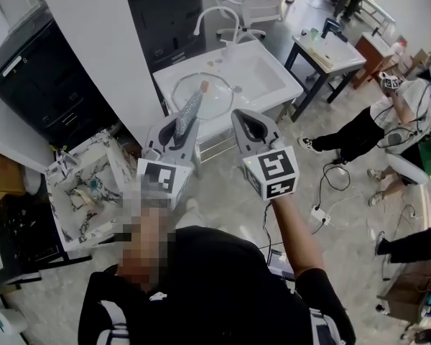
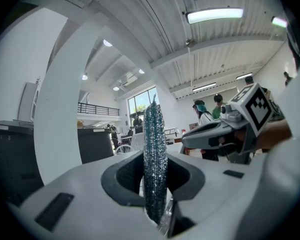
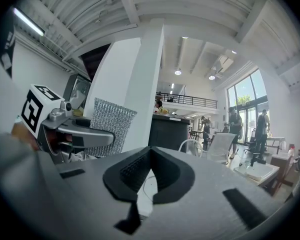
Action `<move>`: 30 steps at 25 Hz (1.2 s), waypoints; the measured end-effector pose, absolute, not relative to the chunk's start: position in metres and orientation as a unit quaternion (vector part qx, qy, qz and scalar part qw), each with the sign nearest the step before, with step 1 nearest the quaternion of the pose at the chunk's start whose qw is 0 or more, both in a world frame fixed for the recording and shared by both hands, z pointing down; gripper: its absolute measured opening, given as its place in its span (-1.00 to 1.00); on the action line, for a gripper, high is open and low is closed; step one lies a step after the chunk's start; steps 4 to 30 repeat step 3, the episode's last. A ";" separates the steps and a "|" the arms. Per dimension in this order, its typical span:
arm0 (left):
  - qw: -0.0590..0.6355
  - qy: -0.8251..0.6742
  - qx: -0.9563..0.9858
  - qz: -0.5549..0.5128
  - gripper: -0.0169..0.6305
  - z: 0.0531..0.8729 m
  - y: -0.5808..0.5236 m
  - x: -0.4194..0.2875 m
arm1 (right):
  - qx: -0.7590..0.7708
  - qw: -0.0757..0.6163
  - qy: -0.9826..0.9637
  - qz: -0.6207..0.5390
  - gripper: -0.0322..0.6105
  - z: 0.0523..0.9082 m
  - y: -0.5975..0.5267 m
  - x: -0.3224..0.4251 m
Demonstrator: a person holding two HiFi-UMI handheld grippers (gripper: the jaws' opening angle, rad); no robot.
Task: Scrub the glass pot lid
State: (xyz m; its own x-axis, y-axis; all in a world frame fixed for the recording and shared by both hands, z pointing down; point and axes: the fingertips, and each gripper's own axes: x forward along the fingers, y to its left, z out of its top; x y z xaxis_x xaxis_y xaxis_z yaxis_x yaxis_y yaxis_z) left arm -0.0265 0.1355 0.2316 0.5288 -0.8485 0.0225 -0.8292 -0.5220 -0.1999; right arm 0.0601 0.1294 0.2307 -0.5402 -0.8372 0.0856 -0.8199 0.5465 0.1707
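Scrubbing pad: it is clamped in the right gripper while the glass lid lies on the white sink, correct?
No. The left gripper view shows the scrubbing pad clamped in the left gripper; the right gripper is shut on nothing. The glass lid does lie on the white sink.

The person is wearing a black shirt (image 1: 215, 286), with white stripes (image 1: 108, 318) showing at both shoulders. The left gripper (image 1: 181, 123) and right gripper (image 1: 246, 121) are each showing a smooth grey shell, with black ribbed pads (image 3: 135, 171) lining the claw. Behind each claw, a white cube (image 1: 273, 172) is carrying black square markers.
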 end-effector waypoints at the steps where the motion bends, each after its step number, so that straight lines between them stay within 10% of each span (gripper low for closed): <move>1: 0.082 0.480 -0.871 -0.058 -0.73 0.231 0.137 -0.026 | 0.474 0.079 -0.875 -0.055 -0.91 0.231 0.130 0.060; 30: 0.083 0.477 -0.873 -0.057 -0.73 0.231 0.140 -0.025 | 0.475 0.079 -0.875 -0.055 -0.91 0.232 0.132 0.060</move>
